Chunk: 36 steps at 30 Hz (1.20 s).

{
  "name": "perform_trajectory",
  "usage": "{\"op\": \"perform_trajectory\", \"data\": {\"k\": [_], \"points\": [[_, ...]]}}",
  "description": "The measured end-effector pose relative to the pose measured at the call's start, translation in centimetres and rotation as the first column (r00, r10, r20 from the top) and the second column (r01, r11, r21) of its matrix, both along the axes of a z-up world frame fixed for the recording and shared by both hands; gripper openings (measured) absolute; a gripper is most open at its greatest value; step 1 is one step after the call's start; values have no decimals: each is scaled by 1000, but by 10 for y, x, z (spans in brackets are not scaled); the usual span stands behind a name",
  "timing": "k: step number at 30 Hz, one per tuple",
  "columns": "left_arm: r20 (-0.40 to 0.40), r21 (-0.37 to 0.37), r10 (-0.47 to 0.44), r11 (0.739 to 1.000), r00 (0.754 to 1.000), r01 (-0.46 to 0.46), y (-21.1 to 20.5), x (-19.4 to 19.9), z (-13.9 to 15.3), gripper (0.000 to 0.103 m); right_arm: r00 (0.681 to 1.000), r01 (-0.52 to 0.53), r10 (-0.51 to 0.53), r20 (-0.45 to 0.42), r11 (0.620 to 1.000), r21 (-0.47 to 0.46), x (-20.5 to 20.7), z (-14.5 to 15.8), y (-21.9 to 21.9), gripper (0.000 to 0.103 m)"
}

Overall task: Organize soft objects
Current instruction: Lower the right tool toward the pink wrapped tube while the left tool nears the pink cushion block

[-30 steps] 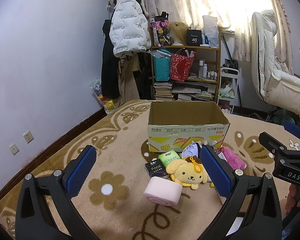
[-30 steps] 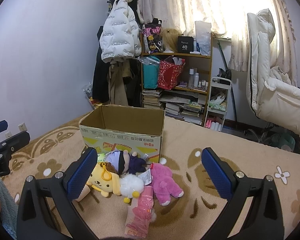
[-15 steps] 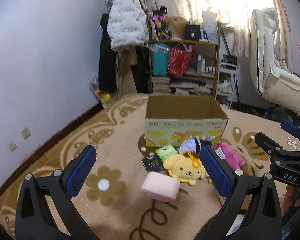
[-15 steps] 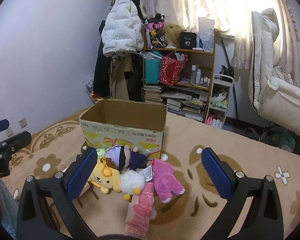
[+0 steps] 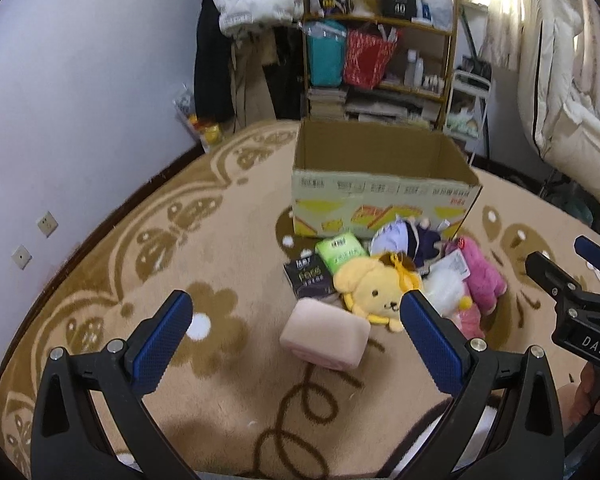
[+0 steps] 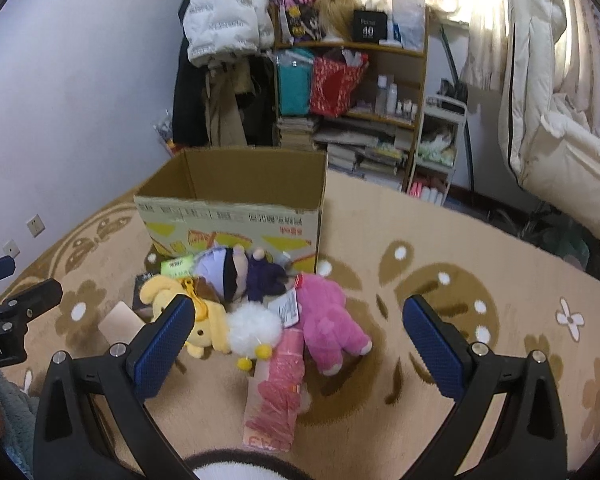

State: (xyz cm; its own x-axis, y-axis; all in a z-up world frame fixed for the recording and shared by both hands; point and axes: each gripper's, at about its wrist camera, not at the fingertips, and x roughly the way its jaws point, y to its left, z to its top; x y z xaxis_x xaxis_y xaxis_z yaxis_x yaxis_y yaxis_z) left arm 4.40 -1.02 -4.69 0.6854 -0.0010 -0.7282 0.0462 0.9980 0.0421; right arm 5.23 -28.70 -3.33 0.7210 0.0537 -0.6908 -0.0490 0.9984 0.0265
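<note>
Cameras now tilt lower than a second ago, closer to the pile. Left hand-held gripper [image 5: 296,320] spread wide over pink sponge [image 5: 325,335] on the carpet [image 5: 148,264]; right hand-held gripper [image 6: 296,320] also spread, empty, above pink plush [image 6: 330,320]. Cardboard box [image 5: 380,196] beyond looks empty: first pick imminent.

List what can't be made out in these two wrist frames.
- Box floor: near wall hides it in both views.
- Dark packet label: left view, blurred.
- Pink block: right view, mostly behind the right gripper's finger.
- Box print: too blurred to read.
- Pink pack text: right view, partly hidden at the bottom.
</note>
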Motion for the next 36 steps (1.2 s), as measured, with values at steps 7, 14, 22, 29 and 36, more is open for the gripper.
{"op": "perform_trajectory", "data": {"k": [7,14,22,29,36], "points": [[-121,11,-9,1000,993,11,-8,20,-23,102,988,-28,26,-150,1000,-13,21,-28,7,102],[-220,-43,16,999,975,-26,-5,39,-45,102,962,-2,17,-273,998,58,36,-54,-1,102],[-304,-75,45,995,951,-71,3,53,-63,102,928,45,6,-372,991,126,51,-82,-9,98],[-343,-55,48,996,938,-71,-5,64,-79,102,909,35,18,-417,992,119,60,-100,-2,89],[-400,-75,78,990,913,-118,1,73,-93,102,883,17,37,-468,994,111,64,-116,4,78]]}}
